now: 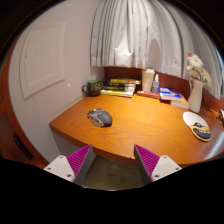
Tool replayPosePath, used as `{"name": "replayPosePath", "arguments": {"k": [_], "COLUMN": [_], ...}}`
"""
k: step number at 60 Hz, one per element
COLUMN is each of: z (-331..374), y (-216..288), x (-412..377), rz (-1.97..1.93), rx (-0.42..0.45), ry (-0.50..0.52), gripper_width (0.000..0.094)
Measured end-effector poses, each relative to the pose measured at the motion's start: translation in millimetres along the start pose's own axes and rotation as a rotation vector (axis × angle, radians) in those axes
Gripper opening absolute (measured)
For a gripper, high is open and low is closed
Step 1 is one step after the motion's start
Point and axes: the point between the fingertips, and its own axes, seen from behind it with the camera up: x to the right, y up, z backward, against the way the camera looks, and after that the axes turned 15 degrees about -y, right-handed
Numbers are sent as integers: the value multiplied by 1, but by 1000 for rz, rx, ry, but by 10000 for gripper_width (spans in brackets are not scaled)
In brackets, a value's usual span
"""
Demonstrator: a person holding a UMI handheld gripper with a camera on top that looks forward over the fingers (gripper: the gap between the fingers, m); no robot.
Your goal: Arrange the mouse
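A grey computer mouse (99, 117) lies on the orange wooden desk (130, 130), left of the middle, well beyond my fingers. My gripper (113, 160) is open and empty, held in front of the desk's near edge, with its two magenta pads (80, 159) spread wide apart. A round white mouse pad (196, 121) lies at the desk's right side, with a second dark mouse (202, 132) at its near edge.
Books (120, 87), a dark mug (92, 88) and a white container (148, 79) stand along the back by the curtained window. A vase with flowers (196, 85) and a blue book (170, 95) are at the back right. Dark floor lies below the desk edge.
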Motion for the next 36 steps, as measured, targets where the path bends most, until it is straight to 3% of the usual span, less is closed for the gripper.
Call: {"name": "replayPosePath", "arguments": {"k": [18, 36], "z": [-71, -158], "y": [59, 138], "x": [-26, 14], "rz": [-29, -59], "rx": [-28, -96], "ry": [-35, -132], "gripper_width": [818, 819]}}
